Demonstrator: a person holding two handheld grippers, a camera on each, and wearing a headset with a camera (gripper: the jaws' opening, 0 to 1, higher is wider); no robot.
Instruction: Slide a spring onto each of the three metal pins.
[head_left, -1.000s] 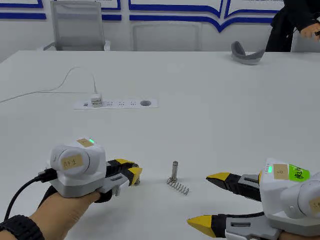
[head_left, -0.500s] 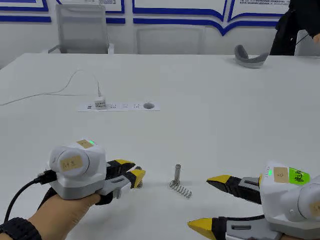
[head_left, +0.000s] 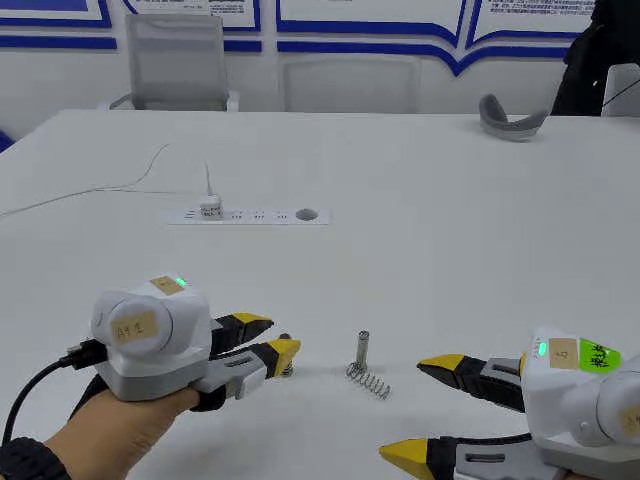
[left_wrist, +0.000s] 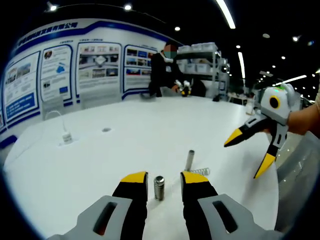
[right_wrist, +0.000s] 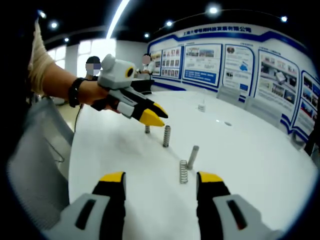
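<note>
Yellow-tipped and held apart, the left gripper (left_wrist: 164, 179) brackets a spring-clad pin (left_wrist: 159, 187) that stands upright on the white table (head_left: 450, 250). There is a visible gap on either side of the pin, so nothing is clamped. Just to the right stands a bare pin (head_left: 363, 348), also upright. A loose spring (head_left: 369, 380) lies flat on the table at its near-right foot, touching or almost touching the base. Further right and nearer the person, the right gripper (head_left: 422, 410) is spread wide and empty, aimed left towards the bare pin and well clear of it. Towards the far left, a white power strip (head_left: 250, 215) lies on the table with a plug (head_left: 210, 207) in it. A grey curved object (head_left: 512, 112) rests near the far right edge.
</note>
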